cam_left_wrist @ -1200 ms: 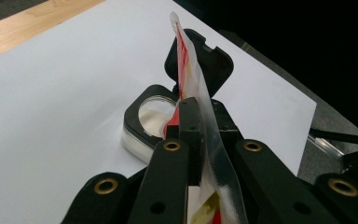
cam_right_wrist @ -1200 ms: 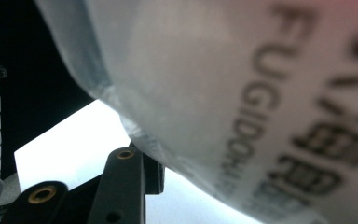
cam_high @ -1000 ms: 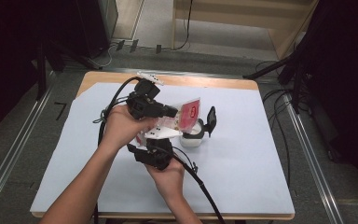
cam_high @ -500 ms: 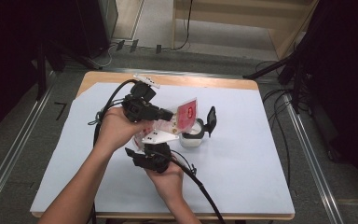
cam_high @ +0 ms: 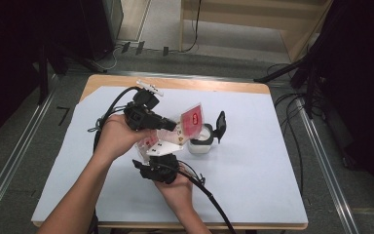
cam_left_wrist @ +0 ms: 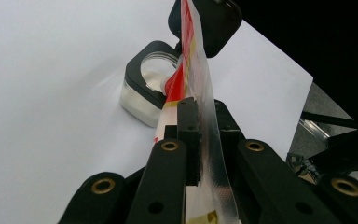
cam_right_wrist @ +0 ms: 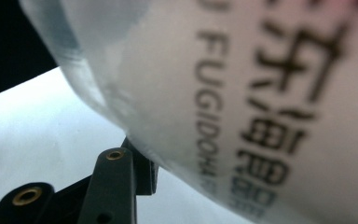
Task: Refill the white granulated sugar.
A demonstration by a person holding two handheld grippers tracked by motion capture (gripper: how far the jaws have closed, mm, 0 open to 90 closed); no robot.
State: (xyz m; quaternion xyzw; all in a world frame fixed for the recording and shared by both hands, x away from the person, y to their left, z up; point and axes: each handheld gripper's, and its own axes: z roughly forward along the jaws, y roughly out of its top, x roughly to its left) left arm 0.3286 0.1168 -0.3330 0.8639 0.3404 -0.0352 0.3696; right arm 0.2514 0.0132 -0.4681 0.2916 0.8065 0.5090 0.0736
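1. We saw the left gripper point(cam_high: 168, 127) with its jaws clamped fully down on the edge of a red-and-white plastic pouch point(cam_high: 191, 121).
2. We saw the pouch held tilted, its upper end over a small clear container point(cam_high: 200, 143) on the white table cover point(cam_high: 253, 161).
3. We noted the container's black hinged lid point(cam_high: 220, 126) standing open.
4. We saw the right gripper point(cam_high: 158, 158) at the pouch's lower end; its jaws stood partly apart, and we could not tell whether they pressed on the pouch.
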